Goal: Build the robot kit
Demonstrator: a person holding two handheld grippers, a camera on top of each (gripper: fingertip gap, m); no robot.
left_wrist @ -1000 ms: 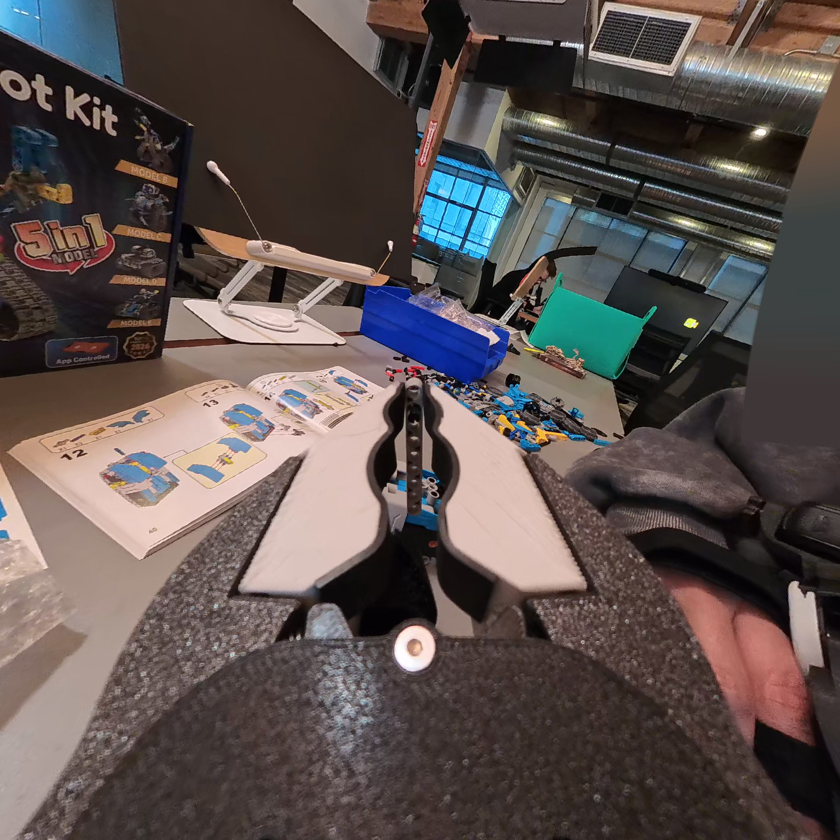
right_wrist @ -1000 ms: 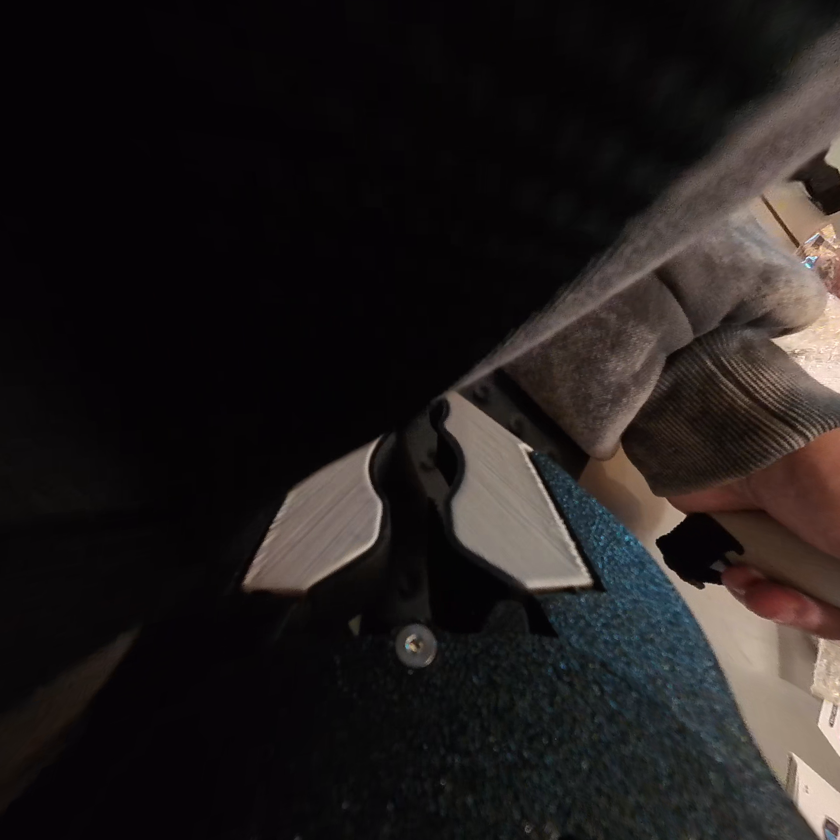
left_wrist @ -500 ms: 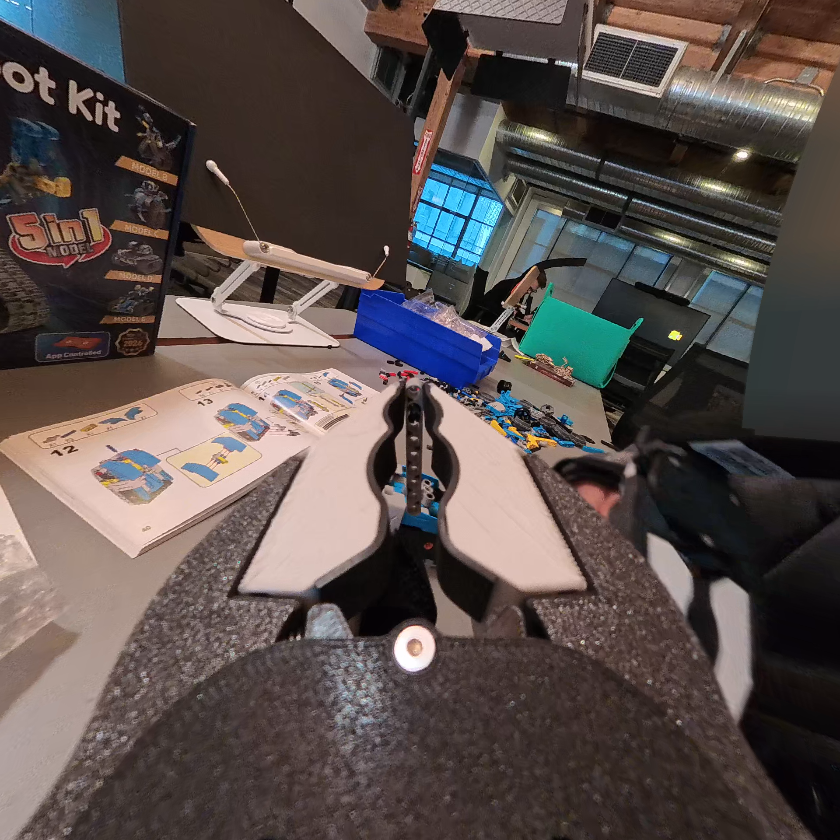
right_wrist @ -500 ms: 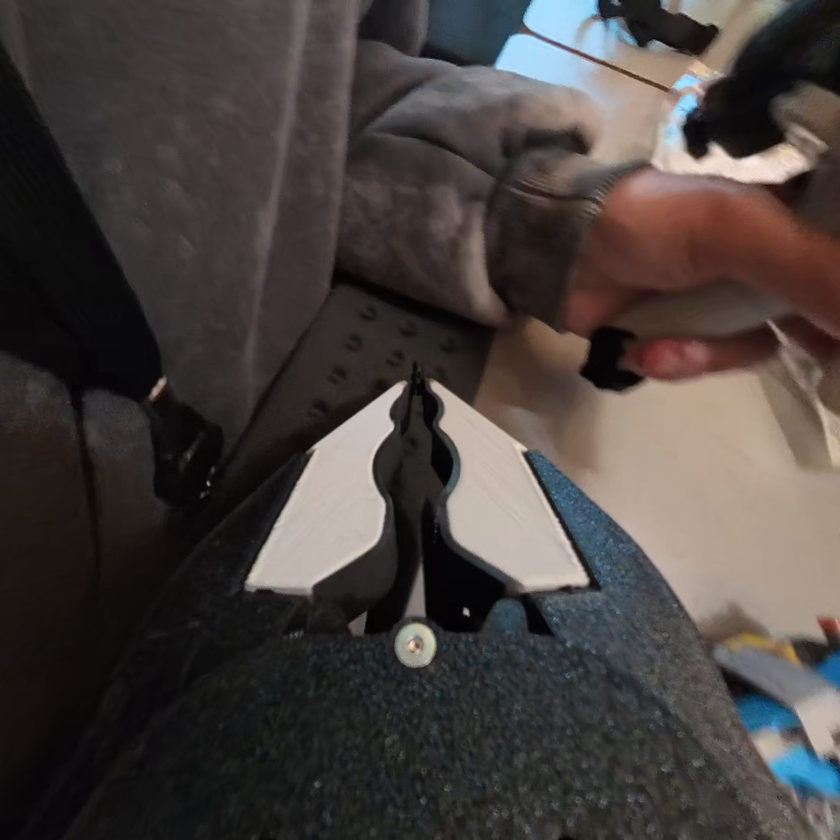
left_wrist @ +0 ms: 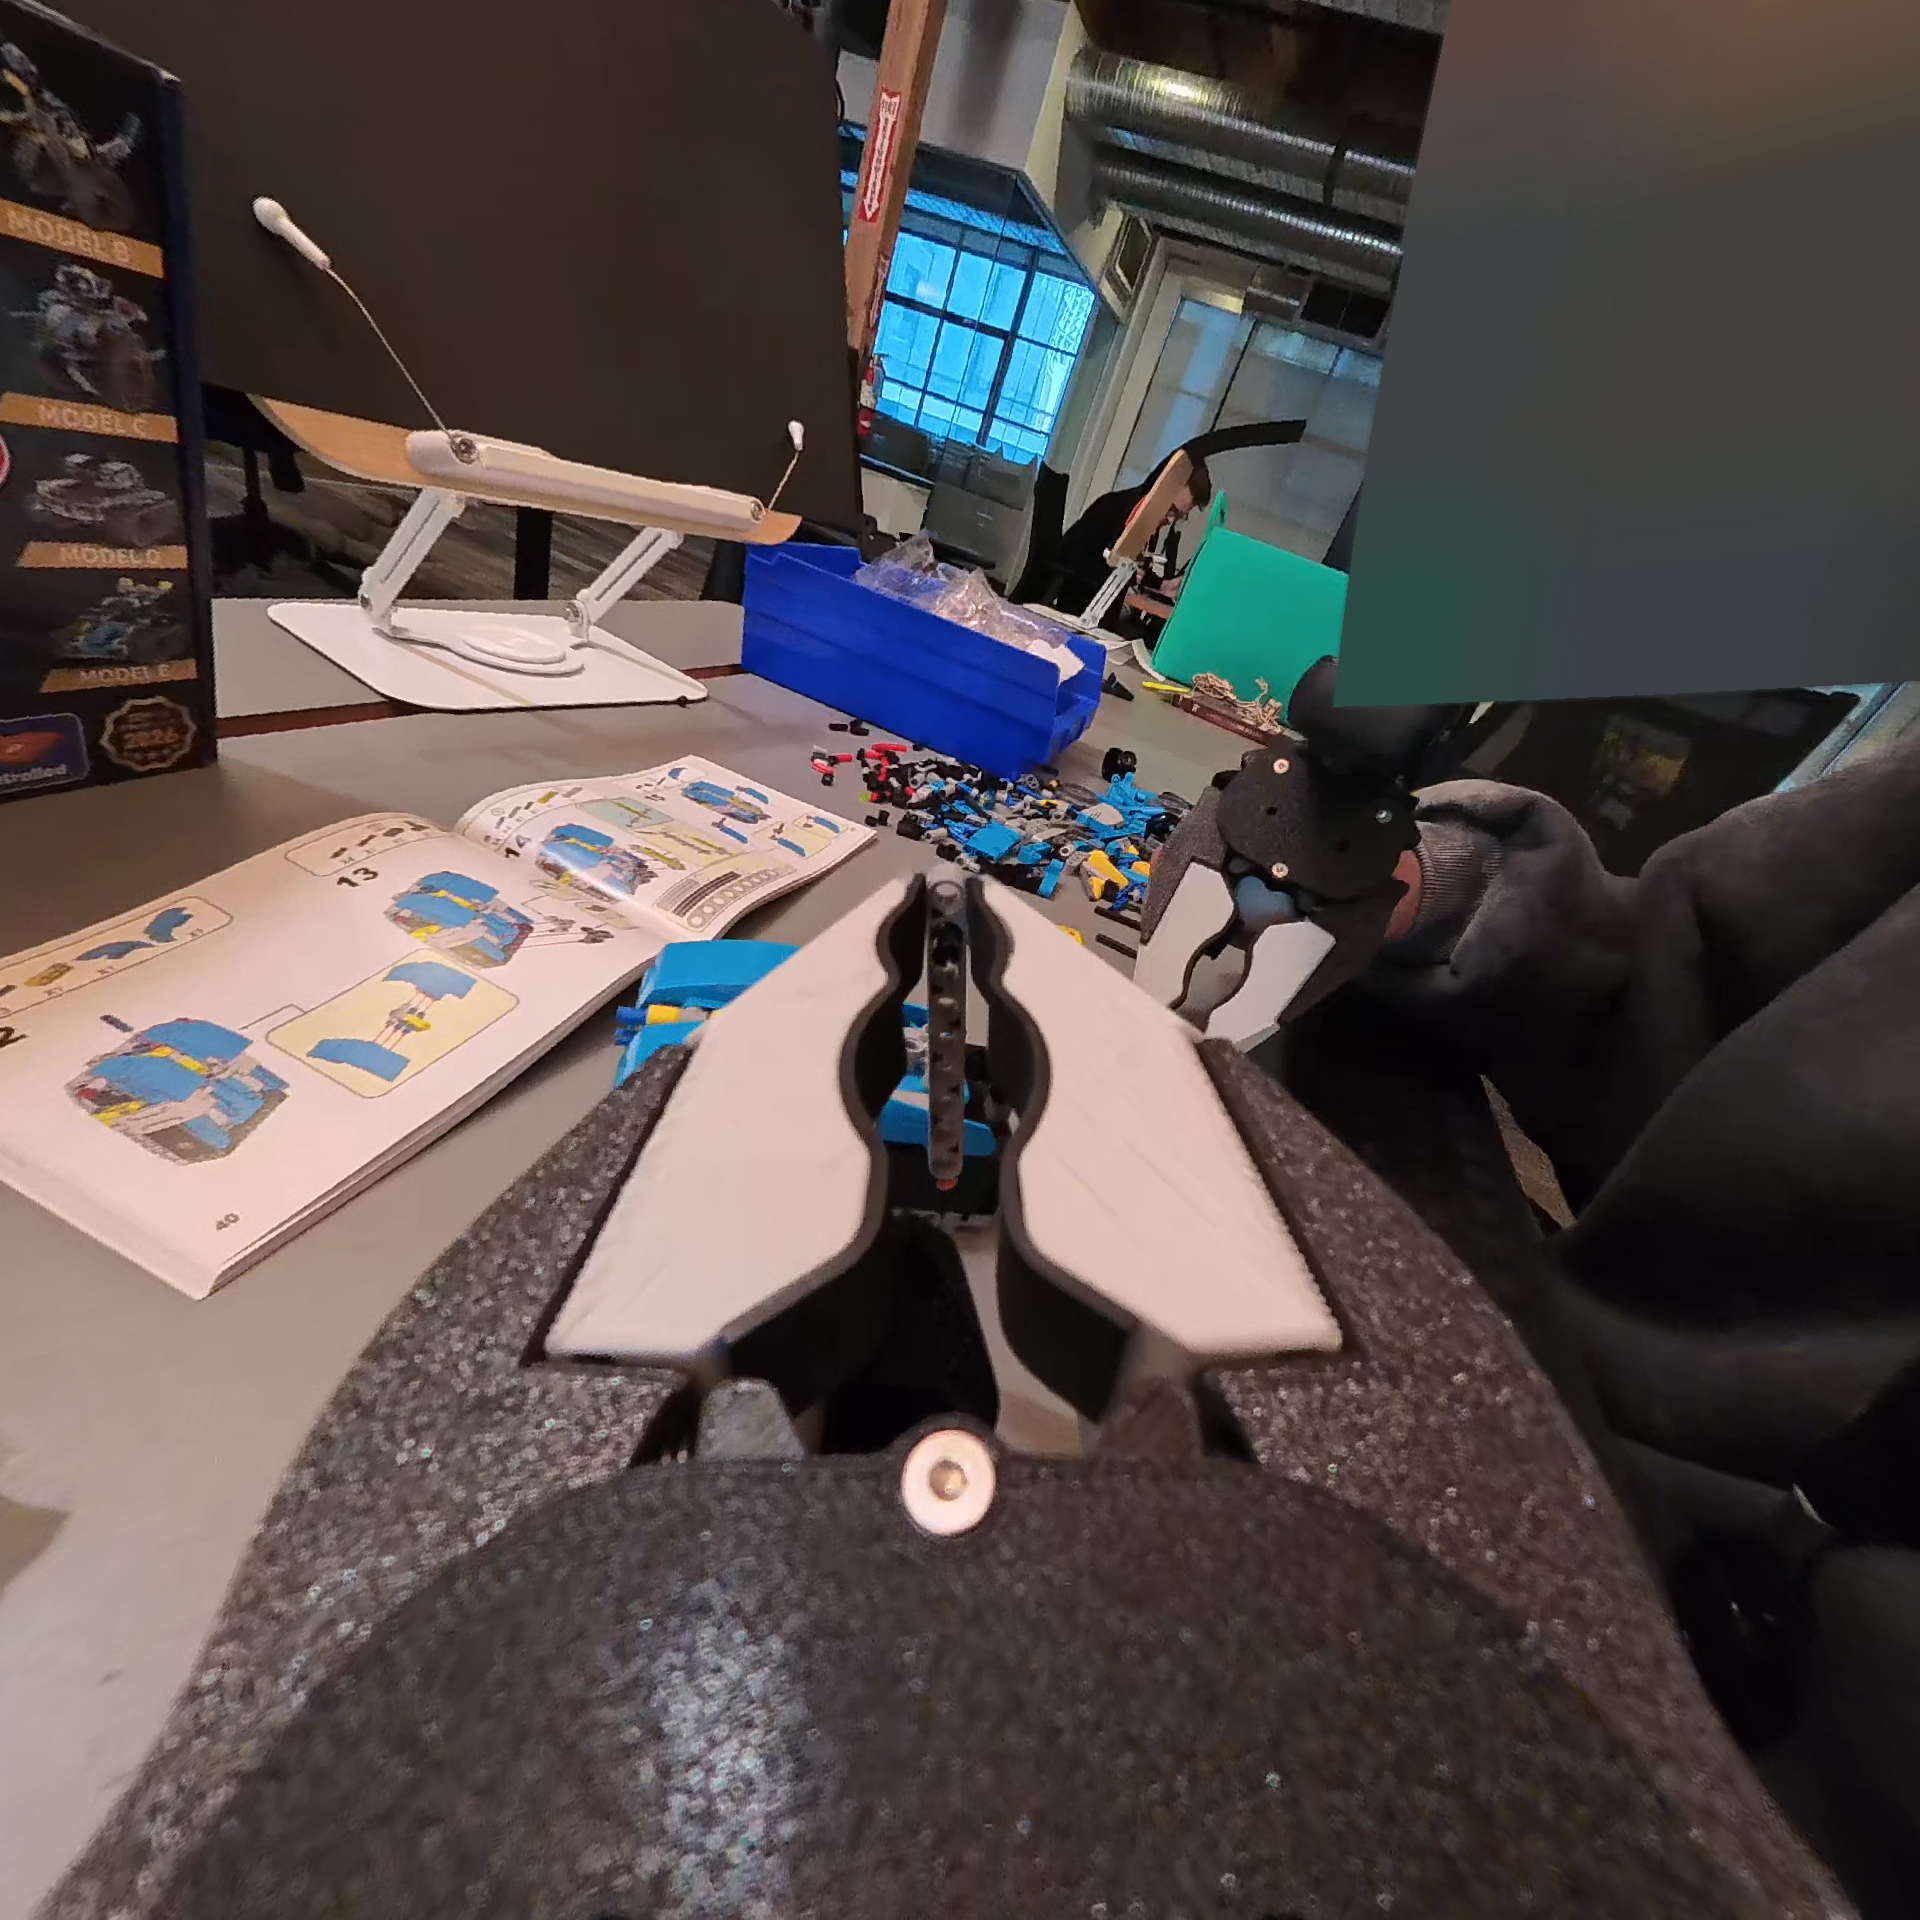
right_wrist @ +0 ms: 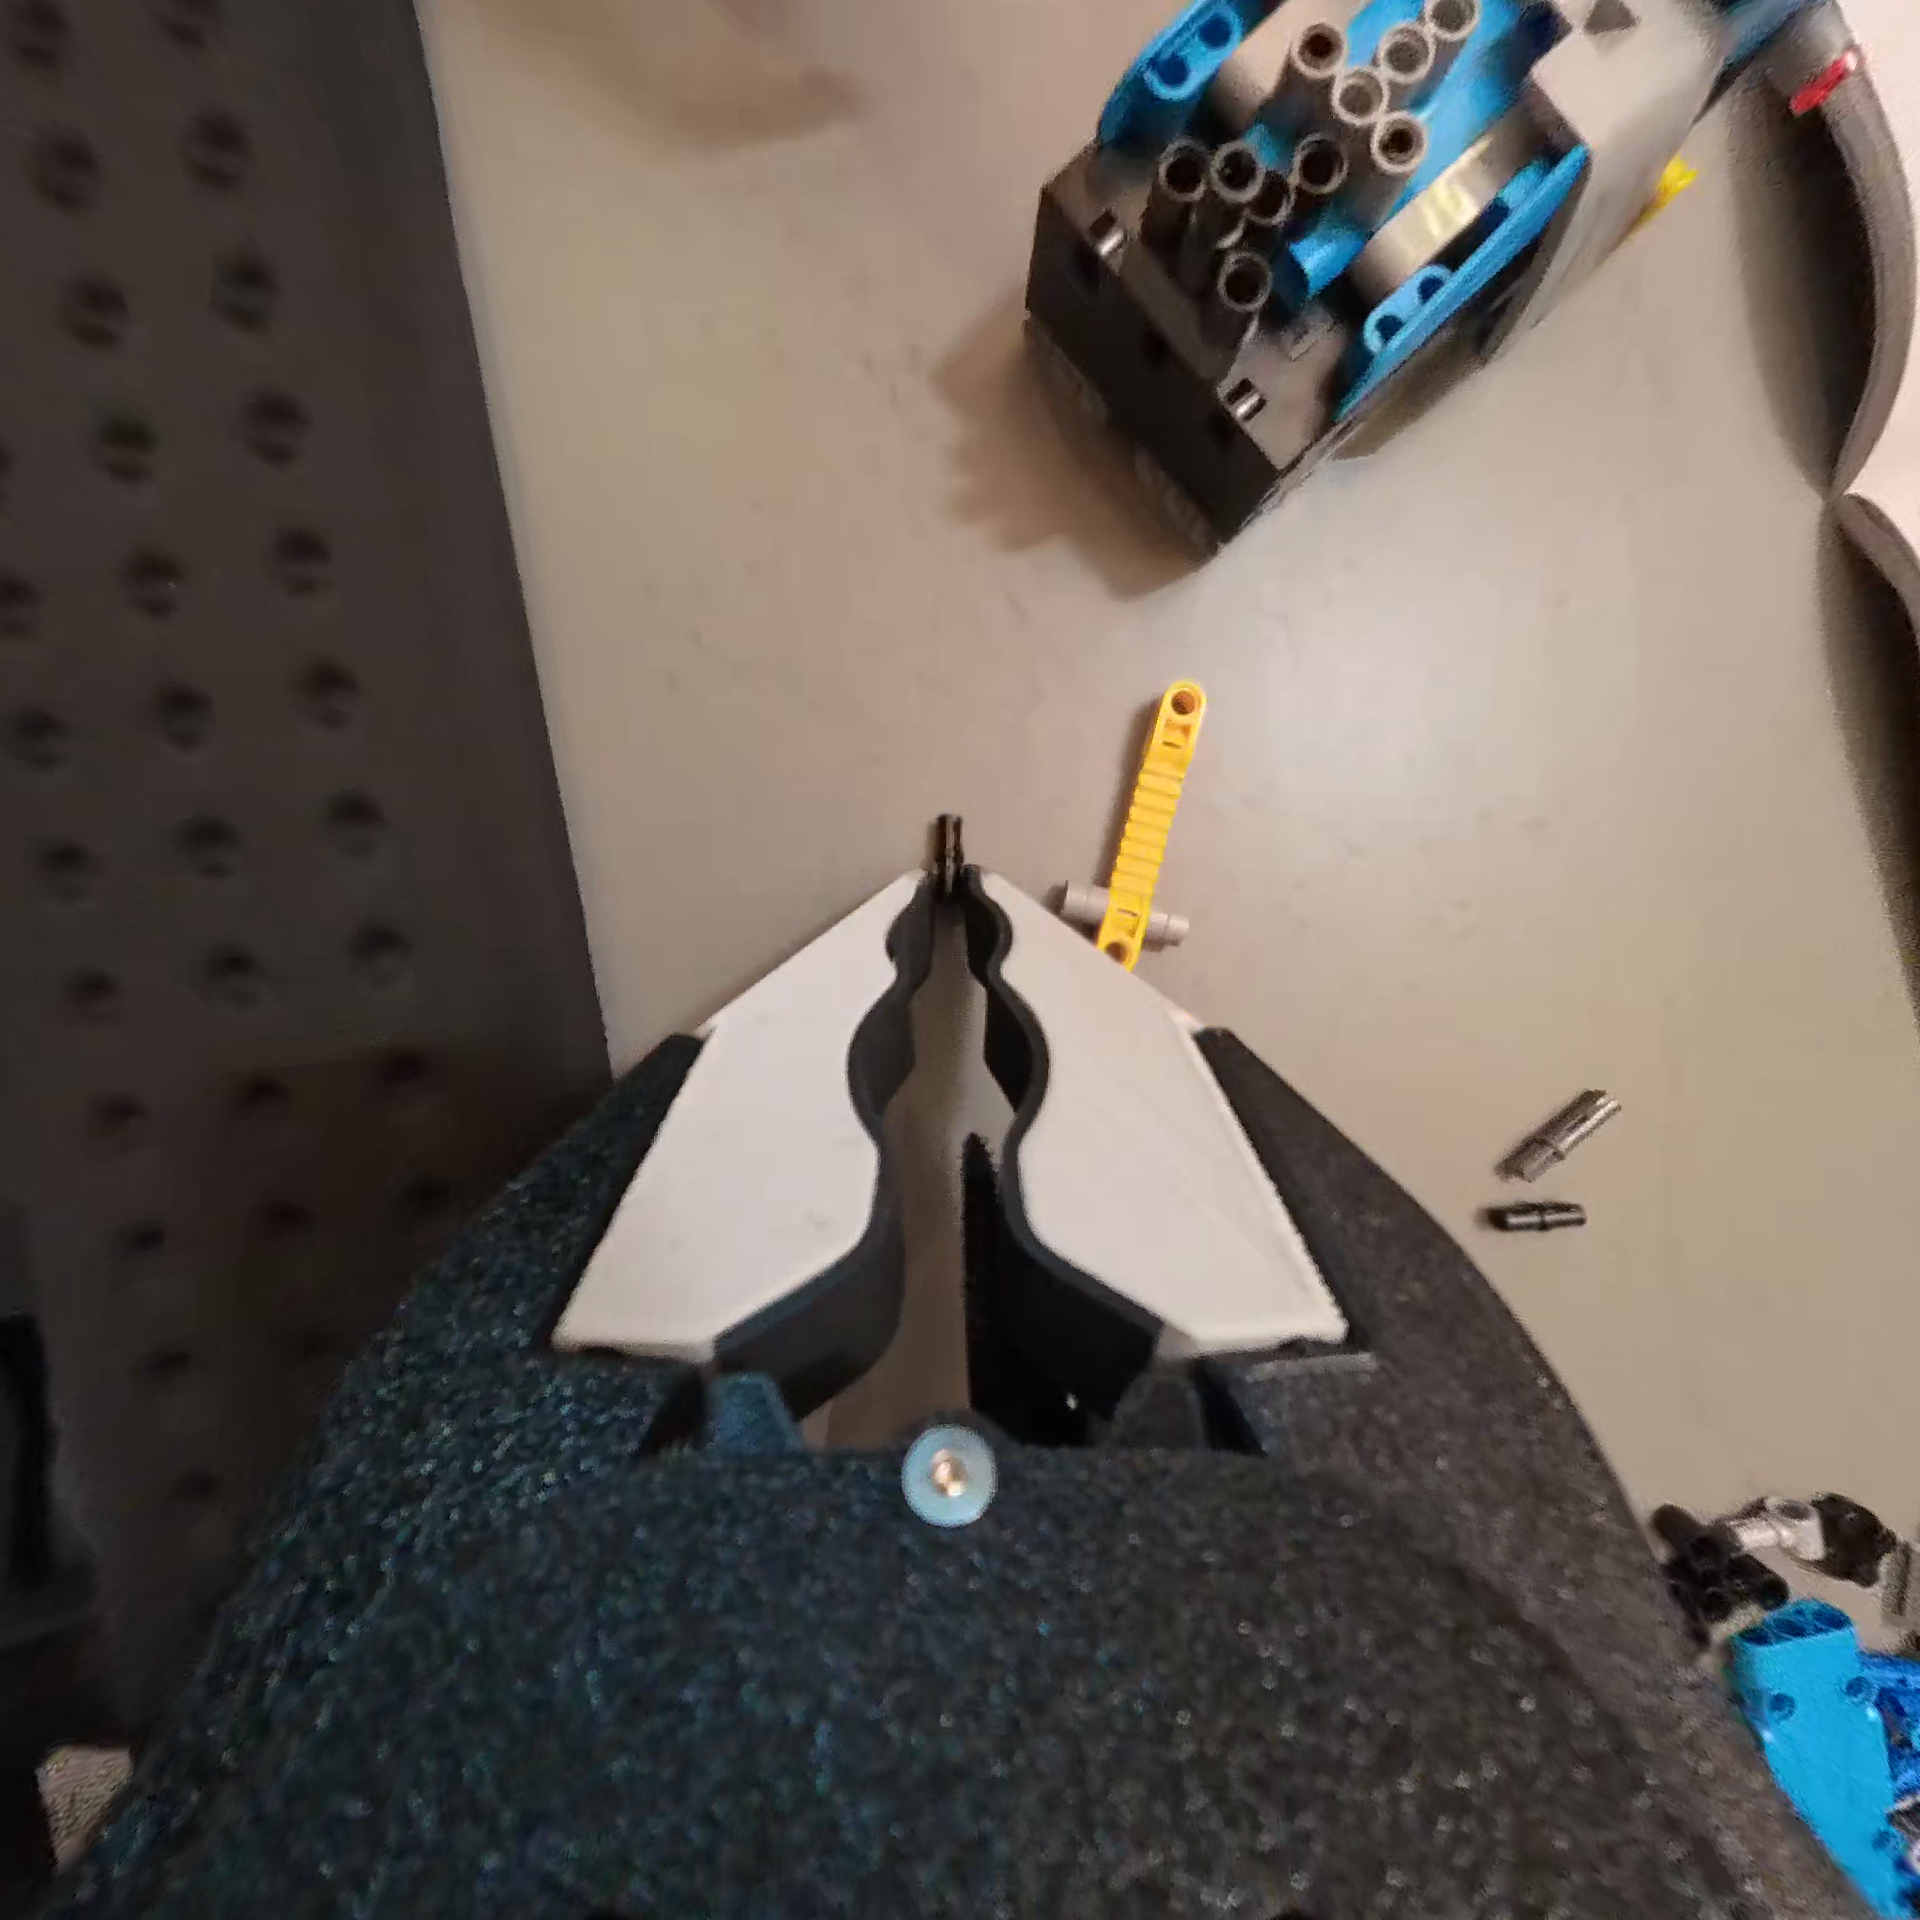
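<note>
L tool [left_wrist: 945, 904]: jaws nearly closed, clamped on a dark grey perforated beam [left_wrist: 945, 997] held edge-on betw. the fingers. Same grip as 1 s ago; its view has only swung a bit, so the blue build [left_wrist: 707, 987] on the tabletop [left_wrist: 312, 1403] just beyond the tips shows more.

R tool [right_wrist: 948, 883]: big change. 1 s ago its cam was dark against clothing, 0.5 s ago it faced a grey sleeve and hand. Now it looks down on the tabletop and also shows at the right edge of the L view. Jaws all but closed, a small black pin [right_wrist: 947, 847] pinched at the very tips and sticking out fwd. The pin was already there 0.5 s ago.

Around R tool: dark perforated panel [right_wrist: 208, 623] along the left, yellow toothed piece [right_wrist: 1153, 821] just beside the tips, black-and-blue block assembly [right_wrist: 1299, 260] farther off, and a grey pin [right_wrist: 1558, 1132] and loose black pin [right_wrist: 1536, 1216] to the right.

Surface/room, L view: grey tabletop. Kit box [left_wrist: 94, 416] upright at the far left edge, open booklet [left_wrist: 364, 997] flat near it, white stand [left_wrist: 499, 582] behind. Blue bin [left_wrist: 914, 665] w/ plastic bags farther back, loose parts pile [left_wrist: 1018, 821] in front of it, green container [left_wrist: 1257, 613] toward the far right. Open office w/ windows and ceiling ducts.
</note>
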